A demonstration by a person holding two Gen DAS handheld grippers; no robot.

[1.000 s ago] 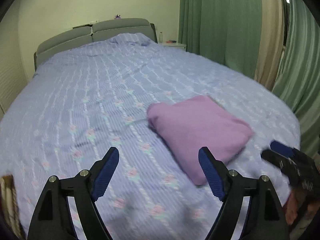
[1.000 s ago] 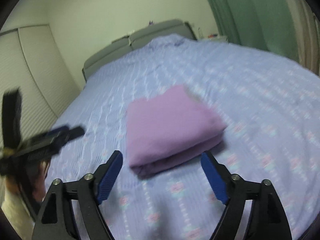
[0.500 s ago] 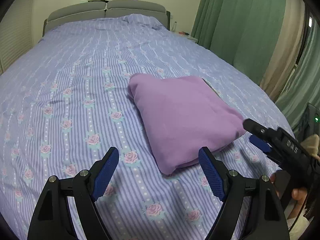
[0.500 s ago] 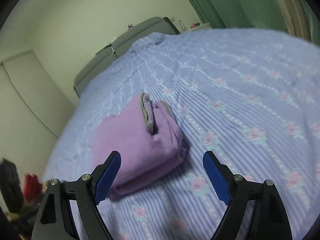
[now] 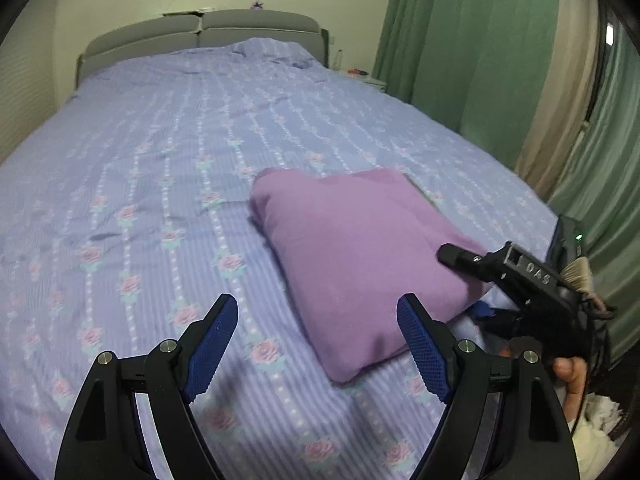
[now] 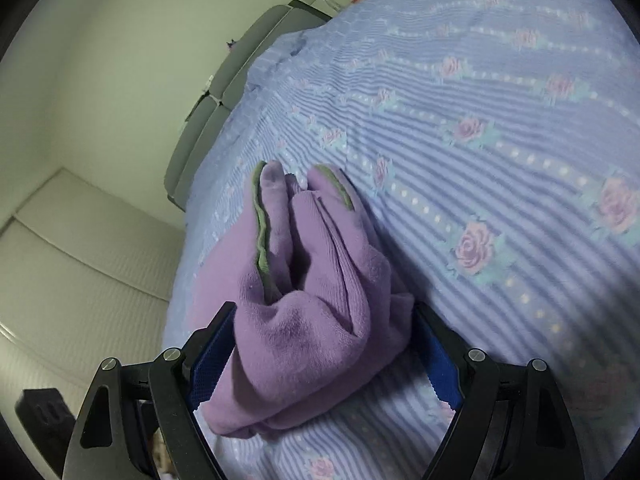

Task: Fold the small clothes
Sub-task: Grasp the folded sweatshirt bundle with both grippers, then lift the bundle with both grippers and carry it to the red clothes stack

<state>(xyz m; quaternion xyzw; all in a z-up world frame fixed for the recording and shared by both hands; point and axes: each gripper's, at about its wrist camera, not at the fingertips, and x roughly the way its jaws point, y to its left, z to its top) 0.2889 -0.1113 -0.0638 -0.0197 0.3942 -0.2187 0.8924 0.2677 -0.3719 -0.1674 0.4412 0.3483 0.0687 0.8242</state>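
Note:
A folded purple garment [image 5: 360,248] lies on the bed near its right front edge. My left gripper [image 5: 316,344] is open and empty, hovering just in front of the garment's near corner. My right gripper [image 5: 472,284] comes in from the right, one finger above and one below the garment's right edge. In the right wrist view the gripper [image 6: 324,344] is open, with the garment's [image 6: 312,312] folded layers and green-trimmed edges between its two blue pads; the pads stand at the cloth's sides.
The bed [image 5: 168,168] has a lilac sheet with rose stripes and a grey headboard [image 5: 200,32]. Green curtains [image 5: 480,60] hang at the right. A nightstand [image 5: 368,80] stands by the far right corner. White cloth [image 5: 592,440] lies below the bed's right edge.
My right gripper has moved in from the side so the garment's edge now sits between its fingers. My left gripper drew back a little and tilted up.

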